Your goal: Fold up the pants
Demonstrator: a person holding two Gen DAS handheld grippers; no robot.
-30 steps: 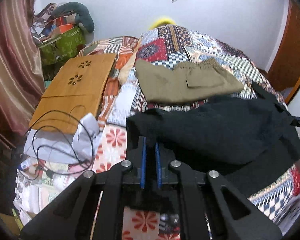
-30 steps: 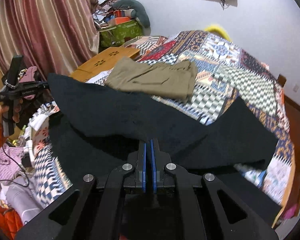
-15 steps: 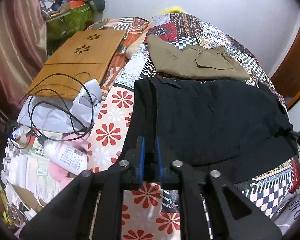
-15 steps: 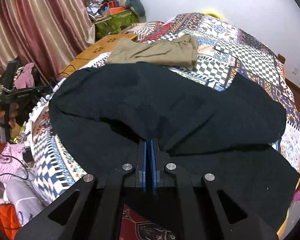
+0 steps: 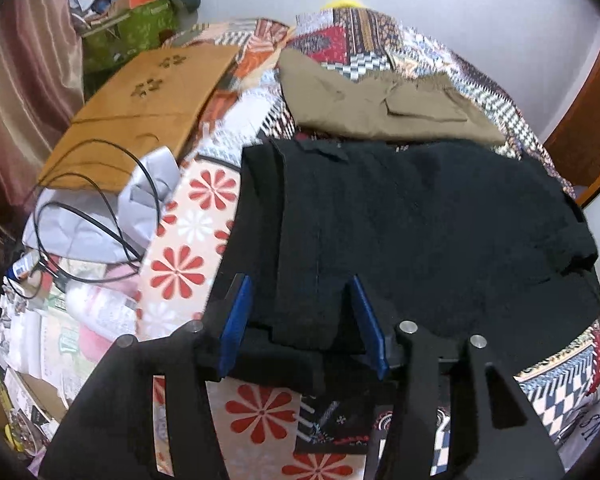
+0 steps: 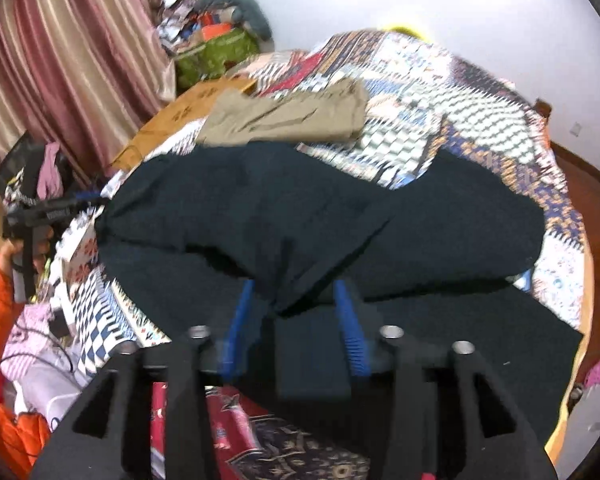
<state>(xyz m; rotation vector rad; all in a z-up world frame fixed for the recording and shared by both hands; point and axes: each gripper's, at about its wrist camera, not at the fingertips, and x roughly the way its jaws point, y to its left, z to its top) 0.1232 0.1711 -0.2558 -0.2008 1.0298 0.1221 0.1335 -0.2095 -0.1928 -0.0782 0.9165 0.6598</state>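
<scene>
The black pants (image 5: 420,216) lie folded over on the patterned bedspread (image 5: 188,264). My left gripper (image 5: 300,314) hangs low over their near left edge. Its jaws are opening, and the cloth edge lies loose between the blue pads (image 5: 236,320), which do not press on it. In the right wrist view the black pants (image 6: 300,208) spread across the bed. My right gripper (image 6: 294,316) is opening too, with a bunched corner of cloth lying slack between its jaws. The left gripper (image 6: 48,212) also shows at the pants' far left end, held by a hand in an orange sleeve.
A folded khaki pair (image 5: 380,108) lies just beyond the black pants. A wooden lap table (image 5: 148,100), a black cable (image 5: 100,208), grey cloth and a bottle (image 5: 96,304) crowd the bed's left side. Curtains (image 6: 60,64) hang on the left, and a wooden door (image 5: 588,120) stands on the right.
Both grippers came down and laid the lifted black layer flat on the bed. Both sets of jaws went from shut on the cloth to apart, letting it go.
</scene>
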